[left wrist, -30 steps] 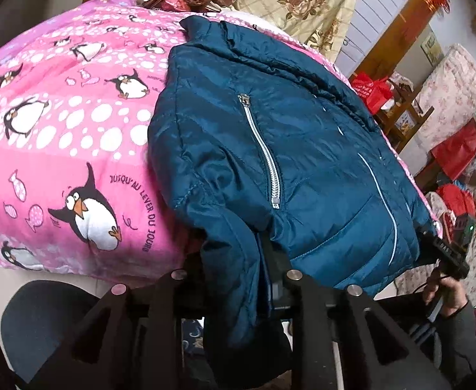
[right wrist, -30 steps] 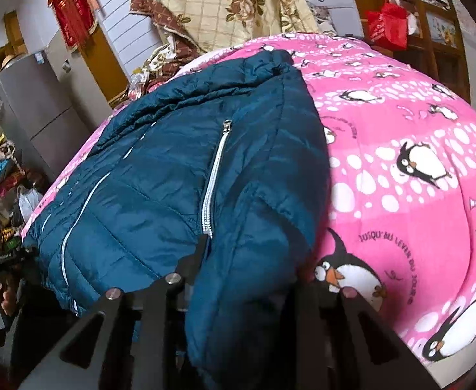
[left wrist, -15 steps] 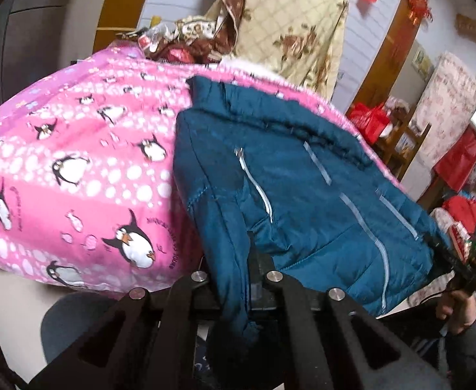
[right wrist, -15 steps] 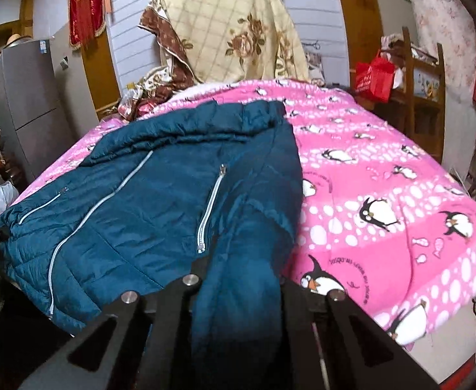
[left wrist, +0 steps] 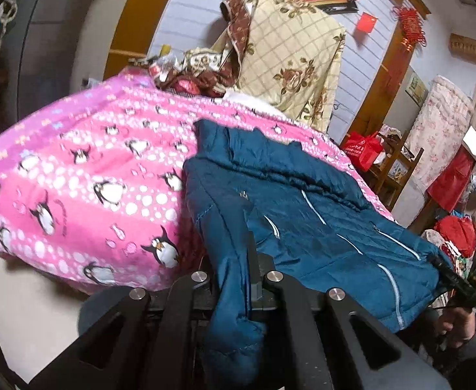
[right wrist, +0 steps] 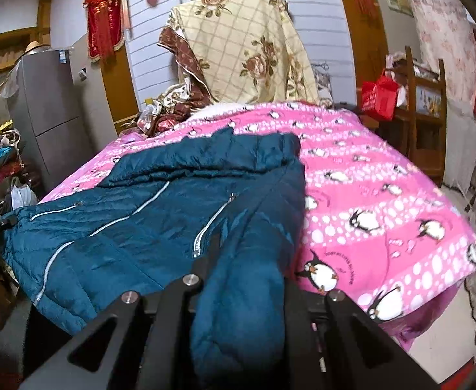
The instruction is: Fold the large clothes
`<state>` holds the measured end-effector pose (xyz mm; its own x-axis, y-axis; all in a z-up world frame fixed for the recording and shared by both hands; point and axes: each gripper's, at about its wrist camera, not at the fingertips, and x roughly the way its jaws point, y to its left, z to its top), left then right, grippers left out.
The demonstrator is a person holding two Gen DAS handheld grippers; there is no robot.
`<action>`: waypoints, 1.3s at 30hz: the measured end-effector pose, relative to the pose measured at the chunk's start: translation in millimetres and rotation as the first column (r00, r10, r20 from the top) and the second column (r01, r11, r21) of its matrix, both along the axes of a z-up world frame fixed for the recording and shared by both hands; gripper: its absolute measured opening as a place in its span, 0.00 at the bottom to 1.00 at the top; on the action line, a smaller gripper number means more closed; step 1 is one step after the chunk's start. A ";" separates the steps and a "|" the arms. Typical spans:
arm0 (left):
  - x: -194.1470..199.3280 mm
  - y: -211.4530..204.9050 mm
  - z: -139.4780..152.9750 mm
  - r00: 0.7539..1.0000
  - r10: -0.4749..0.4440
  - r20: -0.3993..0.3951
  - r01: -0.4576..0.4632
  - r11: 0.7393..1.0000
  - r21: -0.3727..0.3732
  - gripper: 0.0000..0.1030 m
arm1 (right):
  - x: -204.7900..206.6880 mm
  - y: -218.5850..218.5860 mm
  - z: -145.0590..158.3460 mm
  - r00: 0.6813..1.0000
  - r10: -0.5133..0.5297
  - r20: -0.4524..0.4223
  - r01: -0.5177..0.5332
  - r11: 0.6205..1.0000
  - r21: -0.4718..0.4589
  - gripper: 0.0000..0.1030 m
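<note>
A teal puffer jacket (left wrist: 303,227) (right wrist: 147,227) with silver zips lies front up on a pink penguin blanket (left wrist: 92,178) (right wrist: 384,195). My left gripper (left wrist: 234,271) is shut on a thick fold of the jacket's near left edge, and the fabric hangs down between its fingers. My right gripper (right wrist: 247,260) is shut on the near right edge in the same way. Both near corners are lifted off the blanket. The right gripper (left wrist: 455,282) also shows at the left wrist view's far right, in a hand (left wrist: 455,325). Fabric hides most of the fingertips.
A floral checked quilt (left wrist: 290,61) (right wrist: 247,52) hangs behind the bed, with a heap of cloth (left wrist: 199,74) below it. A grey fridge (right wrist: 46,97) stands at the left, and a wooden shelf (right wrist: 426,97) with a red bag (right wrist: 379,94) at the right. Pale floor shows around the bed.
Both grippers have closed on the jacket's near edge, risen and drawn back, lifting that edge. Both views have tilted up, so more of the back wall shows.
</note>
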<state>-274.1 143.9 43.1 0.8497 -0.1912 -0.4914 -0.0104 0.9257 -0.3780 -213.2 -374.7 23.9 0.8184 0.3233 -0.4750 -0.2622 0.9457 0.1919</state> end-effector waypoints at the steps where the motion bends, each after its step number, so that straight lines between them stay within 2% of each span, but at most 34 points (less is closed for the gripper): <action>1: -3.1 0.6 4.2 1.000 0.001 0.011 -0.001 1.000 0.002 0.00 | -3.6 -0.8 7.6 1.000 -0.001 0.008 0.001 1.000 -0.003 0.11; 8: -29.6 12.3 36.4 0.992 0.026 0.120 -0.021 0.999 -0.042 0.00 | -32.5 -1.0 56.2 0.994 0.021 0.107 -0.015 0.999 -0.052 0.11; 13: -41.6 16.7 59.2 0.978 0.035 0.206 -0.026 0.999 -0.044 0.00 | -54.0 0.7 83.2 0.984 0.032 0.178 -0.020 0.998 -0.064 0.11; 16: -35.7 16.0 60.4 0.975 0.048 0.216 -0.042 0.999 -0.032 0.00 | -56.2 0.9 88.4 0.981 0.030 0.193 -0.019 0.998 -0.058 0.11; 21: -11.9 11.3 61.6 0.976 0.080 0.205 -0.077 0.997 -0.024 0.00 | -38.4 2.0 78.1 0.986 0.015 0.164 -0.009 0.999 -0.037 0.11; 26: 20.2 6.7 85.6 0.957 0.099 0.272 -0.106 0.994 0.012 0.00 | -12.8 6.0 91.9 0.974 -0.007 0.225 0.015 0.999 -0.036 0.11; 30: 55.5 4.5 91.4 0.949 0.114 0.295 -0.130 0.991 0.036 0.00 | 22.7 12.5 98.5 0.962 -0.061 0.267 0.064 0.998 -0.003 0.11; 35: 119.7 3.4 82.8 0.945 0.137 0.295 -0.164 0.984 0.069 0.00 | 96.0 19.3 84.8 0.962 -0.148 0.231 0.138 0.989 0.059 0.12; 39: 171.5 5.4 76.2 0.947 0.175 0.271 -0.200 0.977 0.069 0.00 | 154.0 27.9 74.5 0.964 -0.174 0.201 0.165 0.984 0.061 0.12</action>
